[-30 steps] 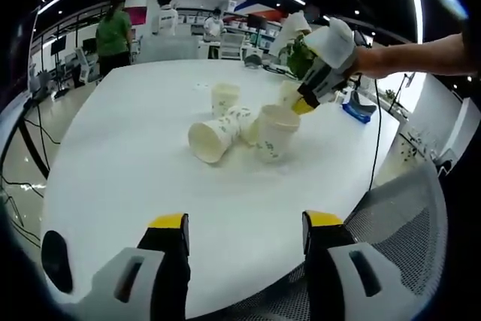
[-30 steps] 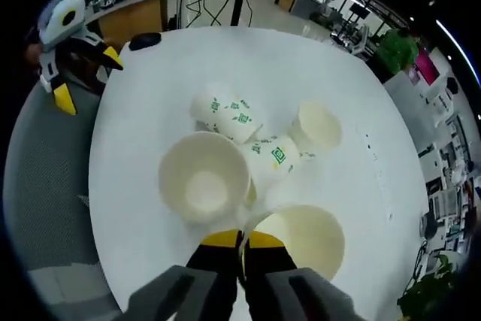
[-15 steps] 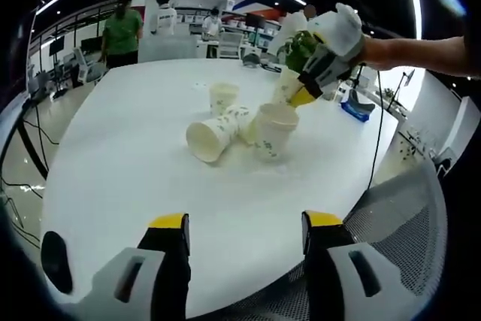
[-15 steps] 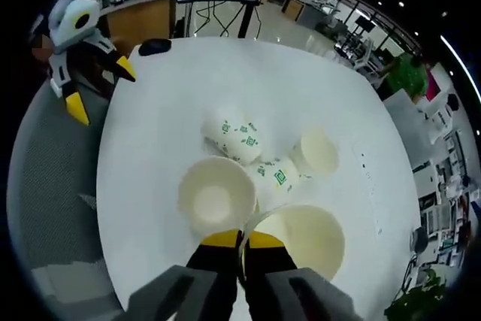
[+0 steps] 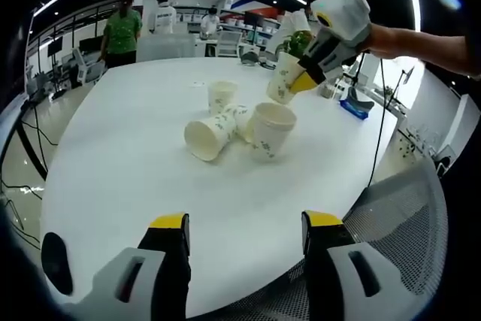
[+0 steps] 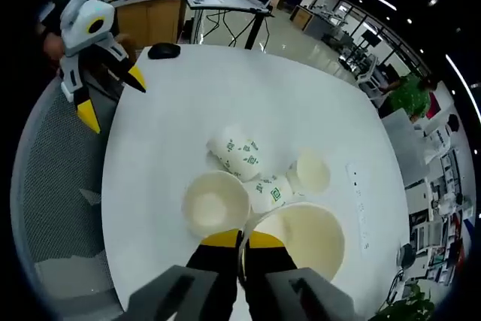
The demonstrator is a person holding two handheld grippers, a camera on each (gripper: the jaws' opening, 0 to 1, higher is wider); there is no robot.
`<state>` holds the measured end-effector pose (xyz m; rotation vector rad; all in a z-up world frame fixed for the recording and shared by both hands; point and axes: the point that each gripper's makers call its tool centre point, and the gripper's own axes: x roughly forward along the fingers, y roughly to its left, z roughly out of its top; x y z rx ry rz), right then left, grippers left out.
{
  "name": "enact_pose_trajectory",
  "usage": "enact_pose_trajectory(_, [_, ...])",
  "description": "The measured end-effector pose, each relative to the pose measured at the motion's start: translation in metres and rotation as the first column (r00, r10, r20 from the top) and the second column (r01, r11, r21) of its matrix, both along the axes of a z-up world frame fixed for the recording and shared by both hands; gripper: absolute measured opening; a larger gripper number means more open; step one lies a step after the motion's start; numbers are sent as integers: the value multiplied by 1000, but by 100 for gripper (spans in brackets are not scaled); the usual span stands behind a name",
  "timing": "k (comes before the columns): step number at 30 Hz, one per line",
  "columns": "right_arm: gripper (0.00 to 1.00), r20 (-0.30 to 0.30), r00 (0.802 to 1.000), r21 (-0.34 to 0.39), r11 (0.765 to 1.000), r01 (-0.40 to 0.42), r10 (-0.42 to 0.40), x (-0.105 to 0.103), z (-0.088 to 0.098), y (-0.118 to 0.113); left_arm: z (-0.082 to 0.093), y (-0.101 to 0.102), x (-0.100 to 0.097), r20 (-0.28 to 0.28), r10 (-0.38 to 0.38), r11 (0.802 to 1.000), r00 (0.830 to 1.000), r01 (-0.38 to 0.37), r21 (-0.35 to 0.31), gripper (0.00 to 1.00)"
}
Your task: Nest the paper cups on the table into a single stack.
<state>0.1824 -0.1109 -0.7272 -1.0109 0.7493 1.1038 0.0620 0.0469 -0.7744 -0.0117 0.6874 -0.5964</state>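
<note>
Several white paper cups with green print sit mid-table. An upright cup [image 5: 269, 130] [image 6: 216, 203] stands nearest. A cup on its side [image 5: 208, 136] [image 6: 239, 154] lies left of it, with a second lying cup [image 5: 240, 116] [image 6: 272, 189] behind. Another upright cup [image 5: 219, 96] [image 6: 308, 173] stands farther back. My right gripper [image 6: 242, 240] [image 5: 310, 74] is shut on the rim of a held cup [image 6: 308, 237] [image 5: 279, 80], which hangs in the air above the group. My left gripper [image 5: 246, 223] [image 6: 113, 95] stays open near the table edge with nothing between its fingers.
The round white table [image 5: 128, 155] [image 6: 173, 103] has a black mouse [image 6: 164, 50] near one edge. A grey mesh chair [image 5: 398, 216] [image 6: 52, 186] stands beside my left gripper. People stand in the background [image 5: 120, 31], with desks beyond the table.
My right gripper has lifted the held cup higher above the cups on the table. My left gripper and the cups on the table have stayed put.
</note>
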Motion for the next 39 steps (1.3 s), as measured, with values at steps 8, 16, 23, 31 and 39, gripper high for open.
enact_pose_trajectory(8, [0, 25, 999, 6, 999, -43, 43, -7, 10, 14, 0, 0, 0, 1, -2, 1000, 1000, 2, 1, 60])
enact_pose_trajectory(16, [0, 19, 996, 8, 996, -92, 91, -19, 12, 29, 0, 0, 0, 2, -1, 1000, 1000, 1, -1, 59])
enact_pose_trajectory(23, [0, 8, 993, 2, 993, -116, 116, -28, 8, 36, -2, 2, 2, 2, 2, 1000, 1000, -2, -1, 59])
enact_pose_trajectory(31, [0, -8, 988, -7, 988, -154, 154, -41, 0, 45, 0, 0, 0, 2, 1, 1000, 1000, -1, 0, 59])
enact_pose_trajectory(39, [0, -27, 984, -13, 984, -179, 178, -51, -7, 50, -1, 0, 0, 1, 1, 1000, 1000, -1, -2, 59])
